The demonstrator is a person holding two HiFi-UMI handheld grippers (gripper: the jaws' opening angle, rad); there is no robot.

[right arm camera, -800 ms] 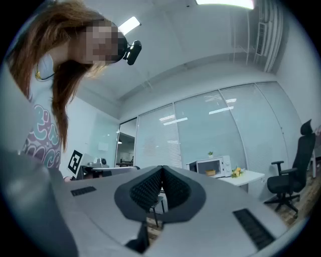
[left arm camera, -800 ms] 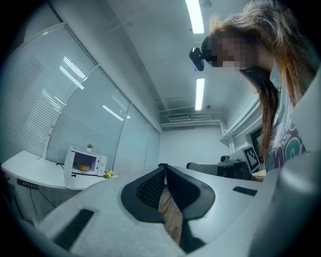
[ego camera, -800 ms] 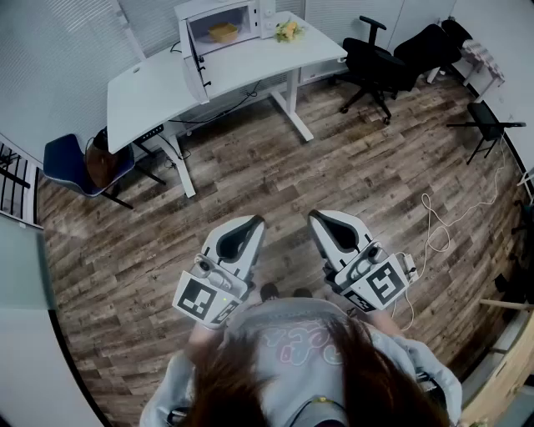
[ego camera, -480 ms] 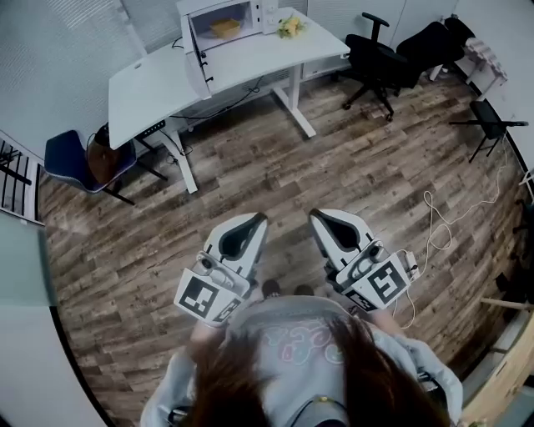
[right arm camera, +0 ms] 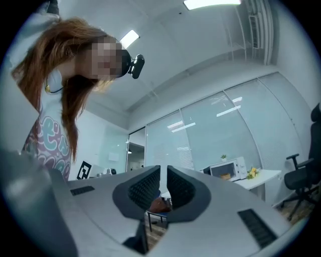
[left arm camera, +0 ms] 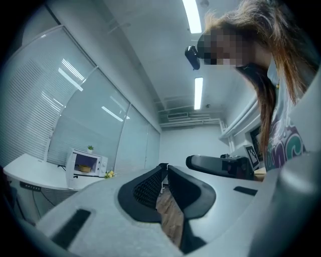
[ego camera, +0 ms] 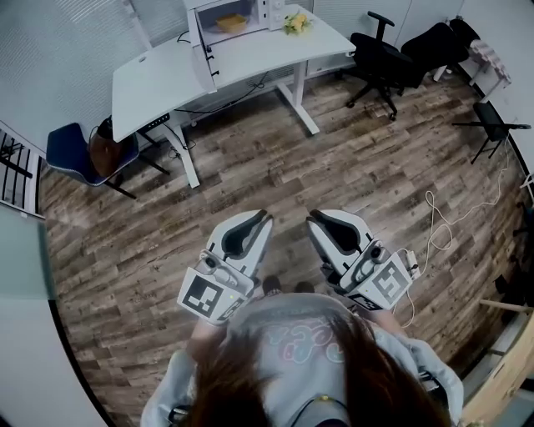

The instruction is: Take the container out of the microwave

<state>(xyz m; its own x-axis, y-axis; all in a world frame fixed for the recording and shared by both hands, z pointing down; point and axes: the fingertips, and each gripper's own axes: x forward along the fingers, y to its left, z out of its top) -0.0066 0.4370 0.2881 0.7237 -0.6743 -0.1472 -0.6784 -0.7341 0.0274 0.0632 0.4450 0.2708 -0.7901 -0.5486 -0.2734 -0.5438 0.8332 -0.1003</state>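
Note:
A white microwave (ego camera: 238, 14) stands on the far end of a white desk (ego camera: 163, 79), with its door (ego camera: 203, 60) swung open. Inside it sits a yellowish container (ego camera: 232, 22), also small in the left gripper view (left arm camera: 84, 168) and in the right gripper view (right arm camera: 225, 176). My left gripper (ego camera: 265, 218) and right gripper (ego camera: 312, 219) are held side by side in front of my chest, well short of the desk. Both are shut with nothing between the jaws. They point roughly level toward the microwave (left arm camera: 86, 163).
Yellow flowers (ego camera: 294, 22) lie on the desk beside the microwave. A black office chair (ego camera: 380, 50) stands to the right of the desk, and a blue chair (ego camera: 71, 154) with a brown bag to its left. A white cable (ego camera: 434, 225) trails over the wooden floor at right.
The desk and microwave have slid toward the top edge of the head view. Both grippers keep the same pose and stay shut.

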